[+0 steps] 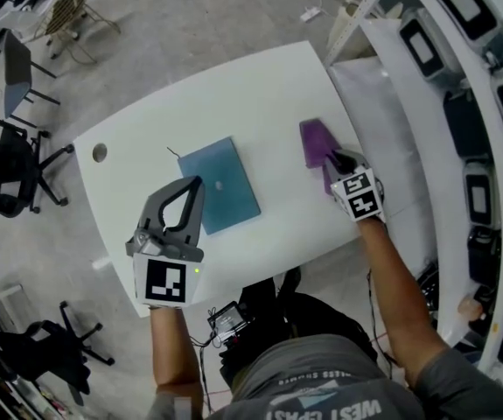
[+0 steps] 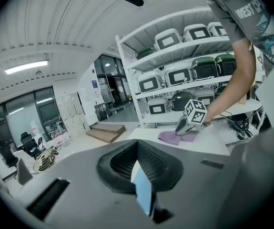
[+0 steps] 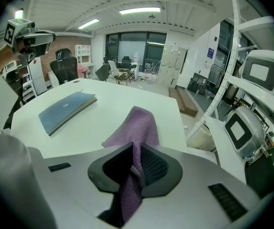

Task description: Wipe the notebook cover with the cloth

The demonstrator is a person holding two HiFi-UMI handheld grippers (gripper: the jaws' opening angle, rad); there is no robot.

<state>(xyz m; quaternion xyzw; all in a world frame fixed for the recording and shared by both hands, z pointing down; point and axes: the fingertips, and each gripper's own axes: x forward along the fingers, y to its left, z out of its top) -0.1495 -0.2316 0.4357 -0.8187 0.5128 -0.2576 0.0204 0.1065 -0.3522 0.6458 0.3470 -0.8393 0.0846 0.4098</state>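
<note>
We are grasping the cloth (image 3: 137, 125) in the right gripper's (image 3: 135, 167) fingers, clenching the left gripper's (image 2: 142, 178) fingers, the notebook (image 1: 220, 185) lying lengthwise away from us on the surface (image 1: 273, 94).

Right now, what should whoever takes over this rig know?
Left gripper: shut, empty, held up over the left side of the notebook, not touching it.
Right gripper: shut on the purple cloth, whose far end lies on the table to the right of the notebook.
Notebook: closed, flat, mid-table.
Done: cloth gripped.
Left to do: carry the cloth to the cover and wipe it.
</note>
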